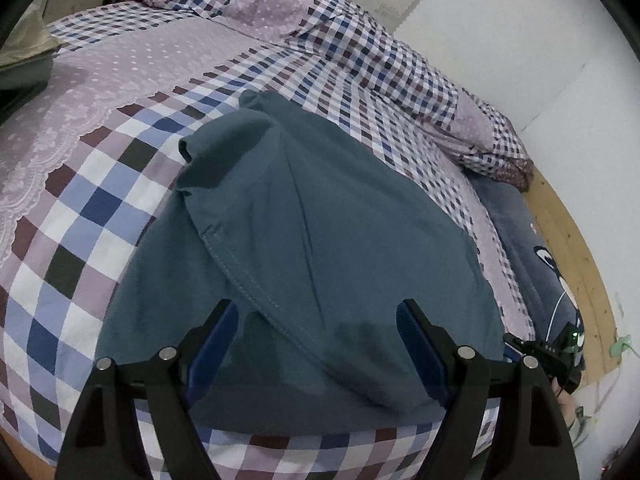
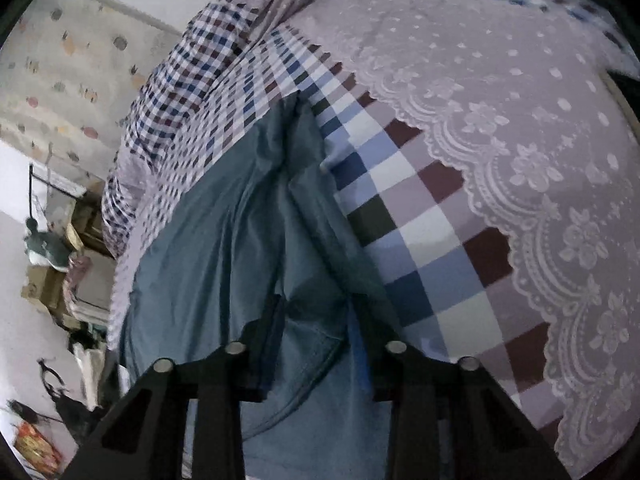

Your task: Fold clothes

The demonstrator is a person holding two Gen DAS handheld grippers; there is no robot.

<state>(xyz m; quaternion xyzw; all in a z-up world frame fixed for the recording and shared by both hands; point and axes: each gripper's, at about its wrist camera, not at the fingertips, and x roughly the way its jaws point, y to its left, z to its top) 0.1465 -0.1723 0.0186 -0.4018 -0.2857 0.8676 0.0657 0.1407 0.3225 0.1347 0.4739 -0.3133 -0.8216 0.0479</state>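
Between its wide-spread fingers, the left gripper (image 1: 318, 332) hovered over the teal garment (image 1: 320, 216); the right gripper (image 2: 316, 344) seemed to pinch the fabric.

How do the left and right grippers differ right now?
The left gripper is open, fingers spread above the teal garment, holding nothing. The right gripper has garment fabric bunched between its fingers, which stand closer together. Both work over the checked bedspread.
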